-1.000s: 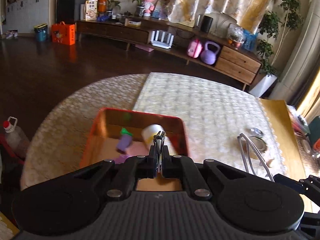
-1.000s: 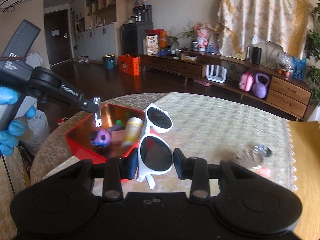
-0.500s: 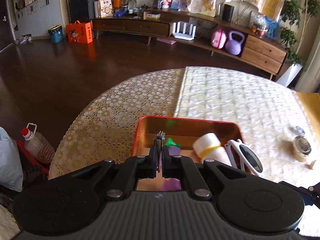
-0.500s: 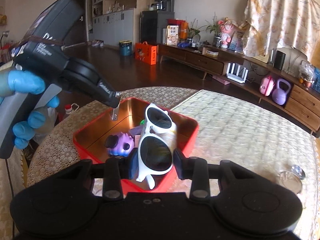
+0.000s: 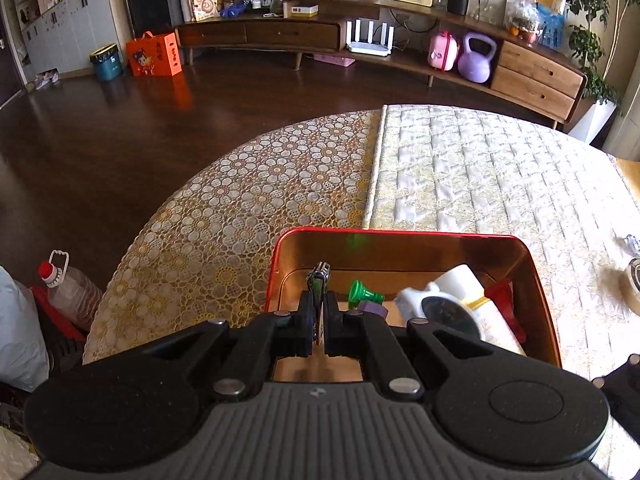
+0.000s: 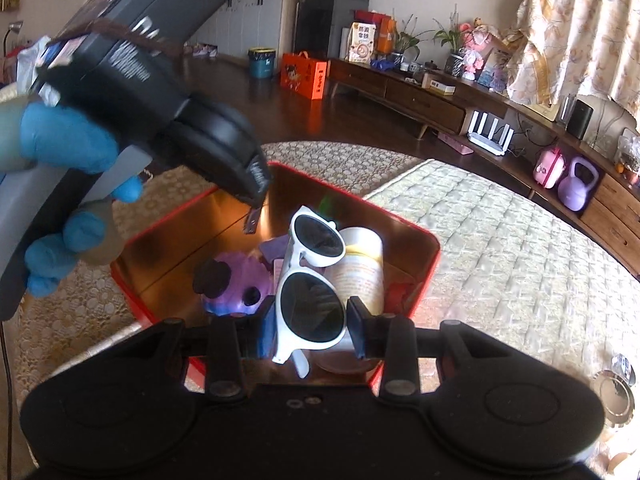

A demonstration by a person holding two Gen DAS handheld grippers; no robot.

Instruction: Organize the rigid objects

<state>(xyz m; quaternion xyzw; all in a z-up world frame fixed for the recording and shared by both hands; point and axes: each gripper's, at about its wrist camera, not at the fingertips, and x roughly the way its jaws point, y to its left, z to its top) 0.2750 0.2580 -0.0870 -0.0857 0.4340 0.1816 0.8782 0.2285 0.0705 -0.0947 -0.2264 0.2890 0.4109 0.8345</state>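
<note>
Sunglasses (image 6: 310,280), white with dark lenses, sit pinched by one lens between my right tongs (image 6: 311,330), held upright over the near end of the red tin (image 6: 424,264). In the tin below them lie a white bottle (image 6: 362,268) with a yellow band, a purple toy (image 6: 234,284) with dark spots, and a green piece (image 5: 362,292) next to a small purple block (image 5: 374,309). My left tongs (image 5: 319,312) are pressed together on a thin metal clipper (image 5: 319,276), its tip poking up past the pads and hanging over the tin's left part, above the bare floor of it. I cannot tell whether the clipper touches anything below. My left hand (image 6: 68,184), in a blue glove, grips the handle. The tin rests on the worktop (image 5: 248,200) under a lace cloth, with a quilted runner (image 5: 480,168) beside it. A small round metal lid (image 6: 614,392) lies on the cloth well apart, to the right.
</note>
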